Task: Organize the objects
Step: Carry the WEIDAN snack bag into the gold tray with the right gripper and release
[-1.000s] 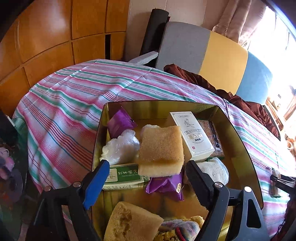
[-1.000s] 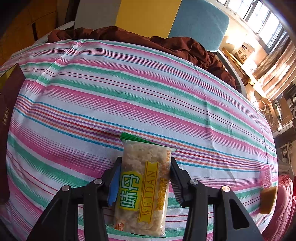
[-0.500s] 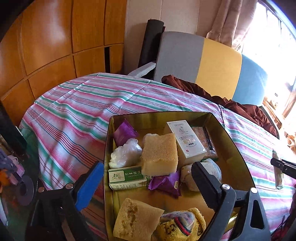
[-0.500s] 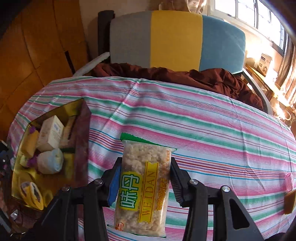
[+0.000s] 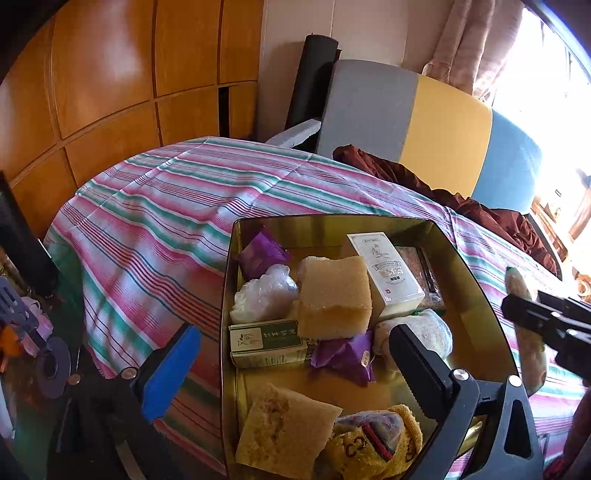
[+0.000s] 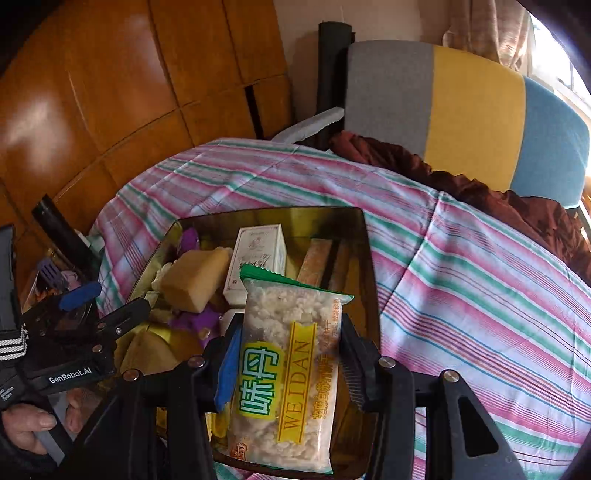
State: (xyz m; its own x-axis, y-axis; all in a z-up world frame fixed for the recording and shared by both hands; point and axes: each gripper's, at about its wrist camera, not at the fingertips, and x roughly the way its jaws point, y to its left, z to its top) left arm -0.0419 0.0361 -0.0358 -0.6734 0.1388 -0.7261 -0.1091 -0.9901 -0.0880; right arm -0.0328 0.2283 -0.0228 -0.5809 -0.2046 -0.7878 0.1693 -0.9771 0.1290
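wood panel wall (image 5: 110, 74): 10 o'clock | grey-yellow-blue chair (image 5: 443, 122): 1 o'clock | brown cloth (image 5: 424, 181): below chair | curtain (image 5: 472, 44): 1 o'clock | black roll (image 5: 310, 77): 12 o'clock

snack packet (image 6: 284, 369) now over tin (image 6: 369, 266) (carried)

Wood panels (image 5: 110, 74) fill wall on my left, glossy, orange-brown. Plain pale wall (image 5: 369, 33) beyond. Striped cloth (image 5: 166, 206) in pink, green, white covers bench. Chair back (image 5: 424, 118) behind bench: grey, yellow, blue sections. Brown cloth (image 5: 424, 184) bunched along its base. Black roll (image 5: 310, 77) upright beside chair. Curtain (image 5: 472, 48) at upper right; I see window (image 5: 546, 92) blown out with daylight. Clutter on floor (image 5: 33, 332) at lower left.
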